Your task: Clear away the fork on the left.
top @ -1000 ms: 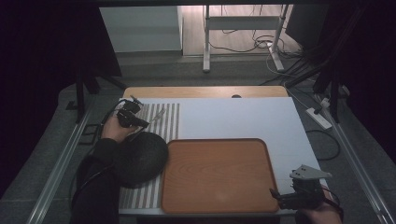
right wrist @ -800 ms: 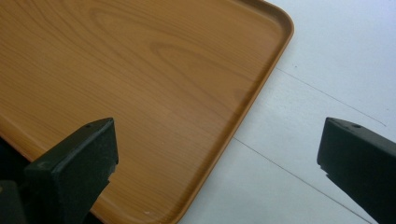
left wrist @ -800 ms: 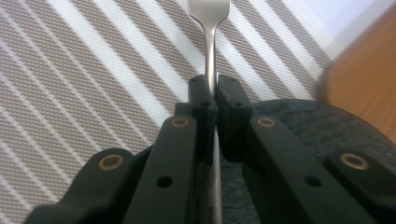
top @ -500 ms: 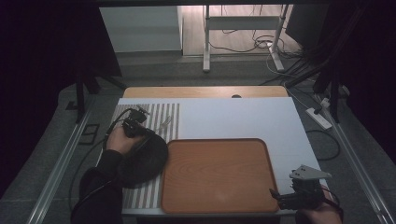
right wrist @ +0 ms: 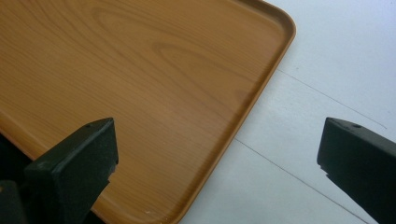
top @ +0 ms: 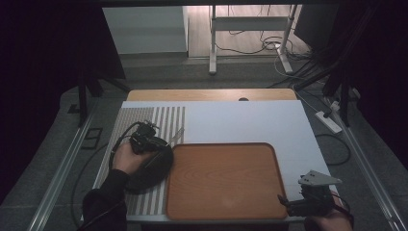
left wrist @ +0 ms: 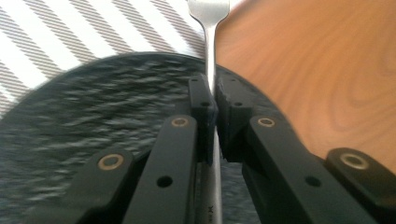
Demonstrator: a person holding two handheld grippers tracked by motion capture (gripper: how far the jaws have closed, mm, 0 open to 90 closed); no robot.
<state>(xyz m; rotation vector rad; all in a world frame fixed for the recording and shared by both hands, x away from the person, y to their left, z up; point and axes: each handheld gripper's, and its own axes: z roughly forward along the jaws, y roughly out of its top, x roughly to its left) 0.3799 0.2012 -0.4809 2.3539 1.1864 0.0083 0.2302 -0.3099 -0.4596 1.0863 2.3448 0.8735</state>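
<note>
Dim room, white tabletop (top: 240,120) with a striped grey-and-white placemat (top: 166,118) at its left side. Fork (left wrist: 209,28) clamped by its handle between the jaws of the left gripper (left wrist: 215,100), tines pointing away over the stripes, handle running down between the black pads. Same fork (top: 174,137) in the high view: thin, slanted, tip over the placemat just beside the tray's far left corner. Held above the black plate (left wrist: 93,121), rough dark surface, slightly blurred. Black plate (top: 149,171) on the placemat, its right edge touching or just overlapping the left rim of the wooden tray (top: 226,180); cannot tell which. Left gripper (top: 146,139) over the plate's far edge, left hand (top: 126,158) wrapped around it, dark sleeve coming in from the bottom, cable looping off to the left.

Wooden tray rim (right wrist: 261,88) in the right gripper view, rounded corner, bare wood grain, white table beside it. Right gripper (right wrist: 219,154) spread wide, nothing between the jaws, hanging over the tray's near right edge. Right gripper (top: 291,202) at the bottom right in the high view, grey three-cornered plate on top, well apart from fork and plate. Right hand (top: 329,221) at the bottom edge.
</note>
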